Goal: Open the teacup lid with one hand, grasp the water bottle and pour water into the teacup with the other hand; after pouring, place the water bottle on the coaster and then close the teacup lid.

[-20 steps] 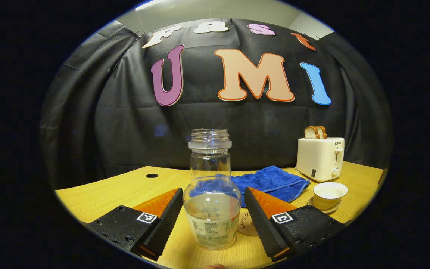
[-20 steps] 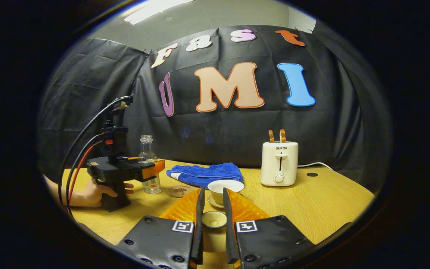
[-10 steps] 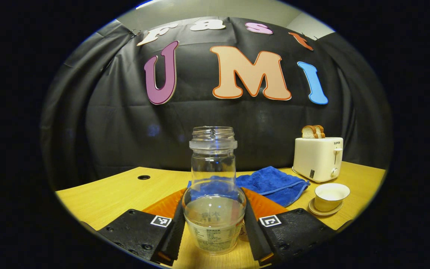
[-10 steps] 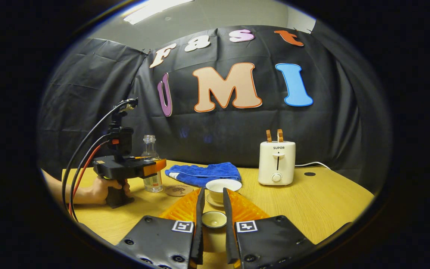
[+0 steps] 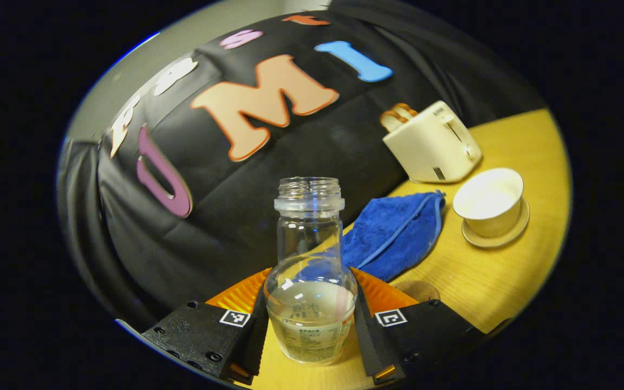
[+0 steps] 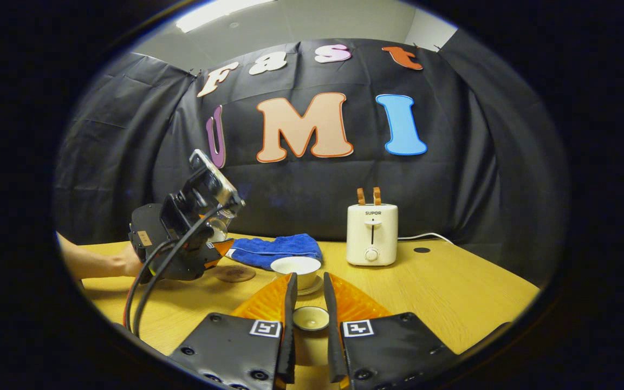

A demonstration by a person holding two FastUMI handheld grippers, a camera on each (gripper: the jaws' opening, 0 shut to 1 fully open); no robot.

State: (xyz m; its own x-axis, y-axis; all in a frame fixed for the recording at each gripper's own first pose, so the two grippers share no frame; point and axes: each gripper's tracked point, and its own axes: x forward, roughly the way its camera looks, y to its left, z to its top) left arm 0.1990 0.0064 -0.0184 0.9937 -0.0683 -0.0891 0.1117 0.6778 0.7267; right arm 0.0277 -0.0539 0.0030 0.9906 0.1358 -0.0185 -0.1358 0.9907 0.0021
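Observation:
In the left gripper view my left gripper (image 5: 310, 295) is shut on the clear water bottle (image 5: 310, 281), which has no cap and is partly full. The white teacup (image 5: 488, 197) stands uncovered on its saucer to the right. The round coaster (image 5: 419, 290) peeks out beside the right finger. In the right gripper view my right gripper (image 6: 309, 281) is shut on the small teacup lid (image 6: 312, 318), close in front of the teacup (image 6: 296, 268). To the left, a hand holds the left gripper (image 6: 212, 250) tilted above the table, with the bottle (image 6: 216, 226) leaning toward the cup and the coaster (image 6: 234, 273) under it.
A blue towel (image 6: 275, 250) lies behind the teacup. A white toaster (image 6: 371, 234) with two bread slices stands at the back. The wooden table (image 6: 453, 287) has a cable hole (image 6: 422, 249) to the right of the toaster. Cables hang from the left gripper.
My left gripper closed on the bottle, lifted it off the table and tilted it toward the teacup. My right gripper still holds the lid and has barely moved.

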